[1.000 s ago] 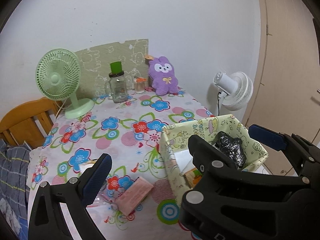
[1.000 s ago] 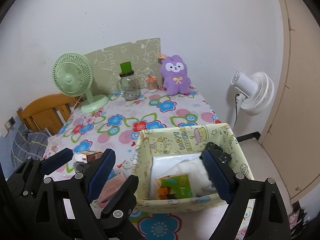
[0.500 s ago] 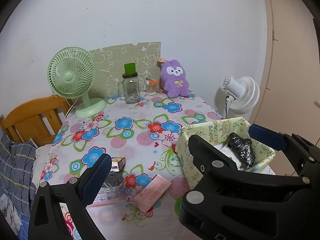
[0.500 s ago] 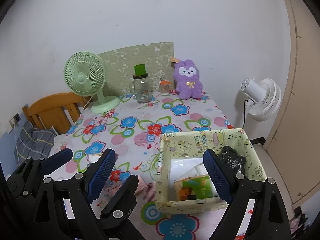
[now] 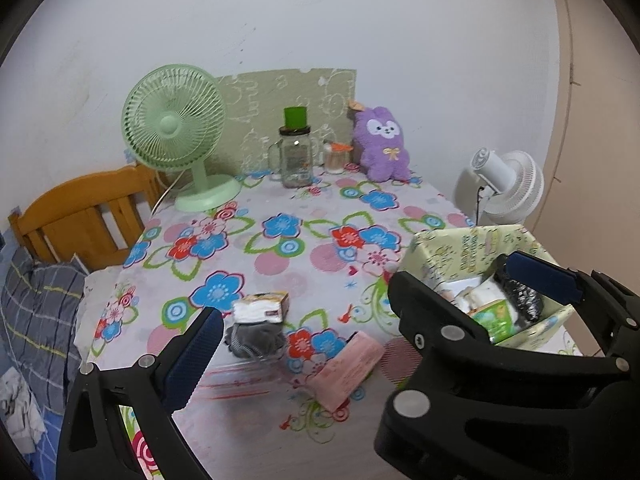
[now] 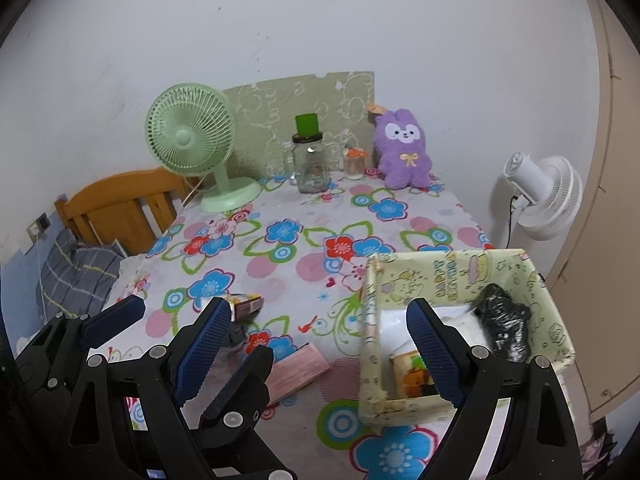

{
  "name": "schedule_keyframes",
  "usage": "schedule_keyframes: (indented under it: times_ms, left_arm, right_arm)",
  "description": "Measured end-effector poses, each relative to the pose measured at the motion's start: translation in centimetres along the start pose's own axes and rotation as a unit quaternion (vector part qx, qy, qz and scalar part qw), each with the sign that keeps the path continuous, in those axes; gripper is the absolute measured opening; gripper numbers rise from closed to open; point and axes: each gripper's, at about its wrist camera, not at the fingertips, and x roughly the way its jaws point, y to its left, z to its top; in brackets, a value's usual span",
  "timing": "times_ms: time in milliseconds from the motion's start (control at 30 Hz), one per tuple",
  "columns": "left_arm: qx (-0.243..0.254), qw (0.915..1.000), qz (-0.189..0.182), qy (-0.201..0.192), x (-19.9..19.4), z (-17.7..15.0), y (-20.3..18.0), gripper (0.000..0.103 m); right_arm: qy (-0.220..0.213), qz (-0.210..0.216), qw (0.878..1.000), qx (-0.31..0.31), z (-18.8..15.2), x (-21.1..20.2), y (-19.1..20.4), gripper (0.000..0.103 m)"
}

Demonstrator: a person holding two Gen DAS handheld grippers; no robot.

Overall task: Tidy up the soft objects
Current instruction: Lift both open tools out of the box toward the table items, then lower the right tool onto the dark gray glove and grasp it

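A: While both tools are hanging above the near edge of the flowered table (image 5: 280, 272), what is each one doing?

B: The left gripper (image 5: 360, 304) is spreading its jaws wide with nothing between them. The right gripper (image 6: 320, 344) is gaping too, also empty, its right pad sitting over the near part of the yellow-green box (image 6: 516, 276).

A: What is lying closest on the left side?

B: A clear zip bag (image 5: 240, 376) with a grey soft bundle (image 5: 254, 340) in it is sitting just ahead of the left pad. A pink packet (image 5: 348, 364) is lying just right of it, tilted, near the box's left wall. A small white tissue pack (image 5: 262, 307) is touching the far side of the grey bundle.

A: And inside the box?

B: A black crinkled bundle (image 6: 504, 330) is leaning in the right part, white soft packs (image 6: 400, 328) are lying in the middle, and a green and orange pack (image 6: 412, 374) is standing against the near wall.

A: What is standing farther back?

B: A green desk fan (image 5: 176, 132) is standing at the far left. A glass jar with a green lid (image 5: 295, 156) and a small orange-lidded jar (image 5: 335, 158) are sitting in the middle. A purple plush bunny (image 5: 384, 144) is leaning by the patterned board (image 5: 256, 100). A white fan (image 5: 504, 184) is standing beyond the table's right edge, a wooden headboard (image 5: 80, 216) off to its left.
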Motion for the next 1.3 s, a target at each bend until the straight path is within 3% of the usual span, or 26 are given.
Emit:
schedule_keyframes:
  times_ms: [567, 1300]
  left_arm:
    - [-0.023, 0.9985, 0.030, 0.039, 2.4, -2.7, 3.8, 0.101]
    - [-0.073, 0.9906, 0.050, 0.104, 7.1, -5.6, 8.2, 0.101]
  right_arm:
    - [0.034, 0.016, 0.999, -0.012, -2.1, 3.7, 3.1, 0.091]
    - [0.095, 0.034, 0.994, -0.034, -4.0, 9.3, 5.9, 0.091]
